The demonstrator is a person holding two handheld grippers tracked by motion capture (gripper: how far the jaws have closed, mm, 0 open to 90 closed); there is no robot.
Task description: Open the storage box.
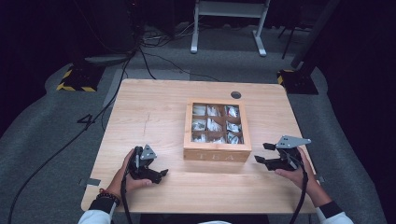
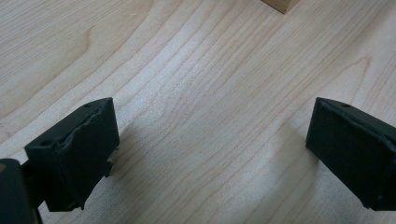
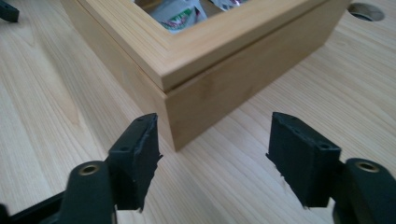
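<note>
On the left, my left tongs [image 1: 161, 173] rest low on the bench [image 1: 154, 112], in my left hand [image 1: 125, 175]. Their jaws stand wide apart, released, and between them I see only bare wood. In the left gripper view one corner of the tea box [image 2: 280, 4] shows at the top edge, well apart from these tongs.

In the middle stands the tea box [image 1: 217, 154], a wooden box with a window lid and nine compartments, each with small tea bags [image 1: 214, 125] inside. The lid lies flat on the box, so I judge it is closed. The word TEA is on the front wall, which faces me.

On the right, my right tongs [image 1: 262, 153] are held above the bench, near the right front corner of the box and pointing toward it. In the right gripper view the jaws are open and nothing is between them; the corner of the box [image 3: 196, 100] lies just ahead of the gap.

I think the step in hand is the approach to the box, probably to open the lid. The next move asks me to bring the right tongs to the lid edge, just above the thin seam, while the left tongs come nearer to steady the box.
</note>
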